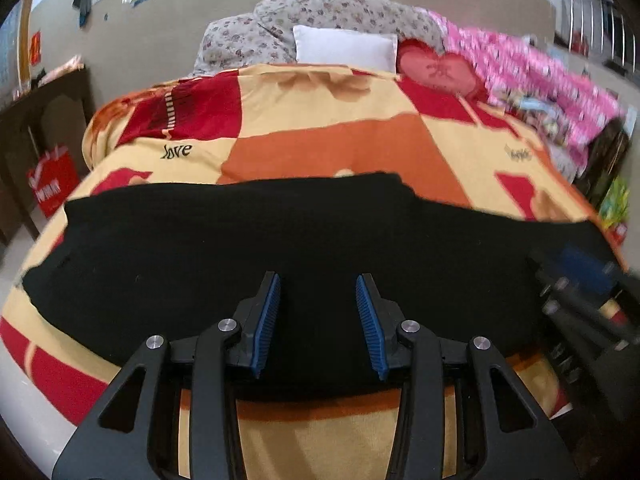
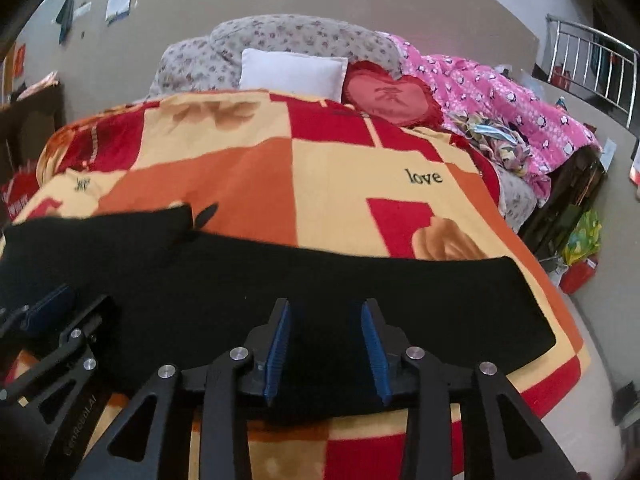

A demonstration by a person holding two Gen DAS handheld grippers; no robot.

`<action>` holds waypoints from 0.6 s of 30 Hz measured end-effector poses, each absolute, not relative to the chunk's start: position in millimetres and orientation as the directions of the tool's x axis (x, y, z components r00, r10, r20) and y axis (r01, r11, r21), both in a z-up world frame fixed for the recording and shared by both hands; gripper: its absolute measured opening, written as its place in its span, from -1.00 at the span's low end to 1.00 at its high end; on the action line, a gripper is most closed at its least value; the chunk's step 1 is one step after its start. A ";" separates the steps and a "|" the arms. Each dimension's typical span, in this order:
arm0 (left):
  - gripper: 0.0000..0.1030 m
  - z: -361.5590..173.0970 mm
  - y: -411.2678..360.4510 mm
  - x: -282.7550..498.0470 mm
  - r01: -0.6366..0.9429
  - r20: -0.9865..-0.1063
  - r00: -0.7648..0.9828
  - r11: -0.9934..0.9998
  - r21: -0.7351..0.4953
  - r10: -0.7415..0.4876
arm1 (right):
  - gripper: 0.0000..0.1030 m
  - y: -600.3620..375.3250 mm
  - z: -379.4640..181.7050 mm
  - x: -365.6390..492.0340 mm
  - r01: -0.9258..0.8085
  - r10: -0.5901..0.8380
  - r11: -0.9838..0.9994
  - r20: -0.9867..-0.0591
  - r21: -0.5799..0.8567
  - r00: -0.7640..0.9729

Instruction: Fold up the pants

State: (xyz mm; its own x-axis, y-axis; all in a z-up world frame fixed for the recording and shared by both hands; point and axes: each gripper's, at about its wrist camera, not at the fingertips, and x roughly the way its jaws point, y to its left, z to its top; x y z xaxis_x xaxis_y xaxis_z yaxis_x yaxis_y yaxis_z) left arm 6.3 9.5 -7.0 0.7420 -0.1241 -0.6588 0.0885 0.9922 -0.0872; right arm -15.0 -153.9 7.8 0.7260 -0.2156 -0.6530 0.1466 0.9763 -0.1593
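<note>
Black pants lie flat across the near part of the bed, spread left to right; they also show in the right wrist view. My left gripper is open and empty, its blue pads hovering over the near edge of the pants. My right gripper is open and empty over the pants' near edge too. The right gripper appears blurred at the right edge of the left wrist view; the left gripper shows at the lower left of the right wrist view.
The bed carries an orange, red and yellow blanket with "love" lettering. At its head are a white pillow, a red heart cushion, a floral quilt and a pink quilt. A dark cabinet stands left.
</note>
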 end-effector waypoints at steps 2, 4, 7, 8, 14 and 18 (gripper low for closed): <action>-0.18 -10.1 12.6 5.7 0.093 -0.660 0.737 0.989 -0.115 -0.146 | -0.31 -158.1 1.2 -10.4 0.152 -0.211 0.977 -0.674 -0.147 0.708; -0.15 -10.1 10.1 3.0 0.094 -0.659 0.738 0.989 -0.113 -0.145 | -0.31 -162.4 -4.1 -8.9 0.155 -0.200 0.980 -0.689 -0.128 0.697; -0.05 -9.4 6.8 1.3 0.104 -0.659 0.737 0.989 -0.103 -0.146 | -0.26 -157.8 -4.6 -8.5 0.160 -0.216 0.976 -0.682 -0.145 0.699; -0.04 -9.2 6.6 1.2 0.106 -0.660 0.737 0.989 -0.102 -0.148 | -0.26 -157.7 -5.0 -9.3 0.161 -0.219 0.976 -0.681 -0.149 0.699; -0.02 -10.2 6.6 1.2 0.110 -0.658 0.737 0.988 -0.111 -0.156 | -0.26 -158.2 -5.9 -10.2 0.163 -0.221 0.975 -0.680 -0.149 0.699; 0.06 -10.3 5.8 1.1 0.119 -0.659 0.735 0.987 -0.111 -0.163 | -0.25 -158.8 -5.9 -10.7 0.163 -0.219 0.976 -0.680 -0.147 0.700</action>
State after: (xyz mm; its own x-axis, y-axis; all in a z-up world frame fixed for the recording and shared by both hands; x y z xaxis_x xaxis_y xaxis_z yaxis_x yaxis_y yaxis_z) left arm 1.1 5.8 -10.3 0.7347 -0.1628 -0.6585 0.1191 0.9867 -0.1110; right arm -10.7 -158.8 -5.9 0.6996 -0.2194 -0.6800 0.1632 0.9756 -0.1469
